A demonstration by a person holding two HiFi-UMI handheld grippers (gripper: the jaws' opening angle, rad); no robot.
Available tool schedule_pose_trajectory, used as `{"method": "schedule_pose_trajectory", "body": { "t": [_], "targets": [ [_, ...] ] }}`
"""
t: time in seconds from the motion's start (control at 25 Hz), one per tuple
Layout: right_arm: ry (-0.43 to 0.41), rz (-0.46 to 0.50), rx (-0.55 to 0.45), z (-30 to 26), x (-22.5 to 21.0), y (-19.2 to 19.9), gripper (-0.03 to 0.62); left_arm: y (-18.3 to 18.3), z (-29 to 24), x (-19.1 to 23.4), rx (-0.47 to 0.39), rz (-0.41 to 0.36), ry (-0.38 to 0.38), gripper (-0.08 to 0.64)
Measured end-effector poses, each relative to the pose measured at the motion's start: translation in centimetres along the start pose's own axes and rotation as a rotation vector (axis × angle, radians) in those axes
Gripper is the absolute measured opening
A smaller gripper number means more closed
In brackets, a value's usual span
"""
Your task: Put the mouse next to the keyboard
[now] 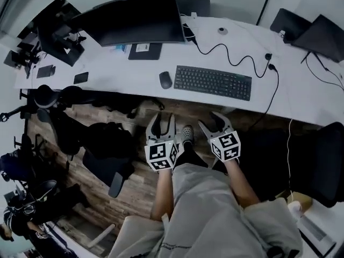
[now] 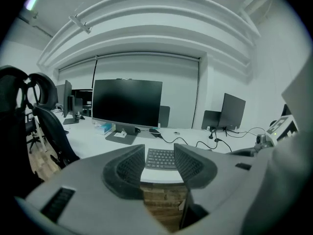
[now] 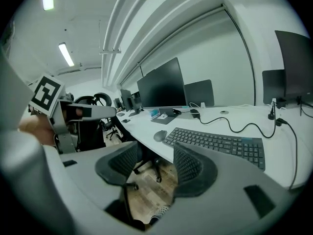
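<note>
The mouse [image 1: 165,80] lies on the white desk [image 1: 129,74], just beside the keyboard [image 1: 213,82], at its left end and well ahead of both pairs of jaws. The left gripper [image 1: 161,121] and right gripper [image 1: 214,122] hover over the wooden floor [image 1: 137,184], jaws wide apart and empty. A dark monitor [image 1: 134,20] stands behind.

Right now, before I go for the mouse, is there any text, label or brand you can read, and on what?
No text can be read in any view.
Keyboard keys: too small.
White card on the monitor base: too small.
Print on the shorts: blurred.
Marker cubes: square patterns only, no letters.
</note>
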State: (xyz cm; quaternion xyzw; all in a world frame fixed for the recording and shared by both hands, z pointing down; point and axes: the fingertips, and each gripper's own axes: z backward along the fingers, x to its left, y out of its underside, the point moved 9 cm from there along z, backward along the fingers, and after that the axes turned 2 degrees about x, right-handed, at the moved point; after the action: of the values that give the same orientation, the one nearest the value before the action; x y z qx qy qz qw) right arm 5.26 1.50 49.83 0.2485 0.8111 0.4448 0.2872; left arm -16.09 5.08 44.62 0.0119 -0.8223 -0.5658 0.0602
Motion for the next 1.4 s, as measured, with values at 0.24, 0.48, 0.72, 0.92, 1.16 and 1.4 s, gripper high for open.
{"method": "schedule_pose_trajectory", "body": {
  "t": [0.24,0.48,0.72,0.92,1.16,1.4],
  "targets": [
    [0.076,-0.013,0.033,-4.0,-1.3,-2.4,0.238,-1.5,-6.1,3.5,0.023,0.026,0.059,0.19],
    [0.118,-0.042,0.081,-7.4,-0.8,-2.9,0.238,-1.2,-10.5,6.7,0.076,0.036,0.106,0.19],
    [0.154,-0.064,0.136,-10.9,0.6,-1.9,0.238,0.3,-14.0,9.8,0.114,0.063,0.146,0.19],
    [0.171,-0.076,0.172,-14.6,0.9,-1.6,0.238,1.0,-16.1,11.7,0.137,0.075,0.167,0.19],
    [0.176,-0.072,0.189,-20.9,1.0,-3.1,0.238,1.3,-17.4,14.0,0.175,0.058,0.189,0.189],
    [0.182,-0.063,0.209,-26.6,0.9,-4.6,0.241,2.1,-18.7,16.6,0.205,0.054,0.201,0.187]
  ]
}}
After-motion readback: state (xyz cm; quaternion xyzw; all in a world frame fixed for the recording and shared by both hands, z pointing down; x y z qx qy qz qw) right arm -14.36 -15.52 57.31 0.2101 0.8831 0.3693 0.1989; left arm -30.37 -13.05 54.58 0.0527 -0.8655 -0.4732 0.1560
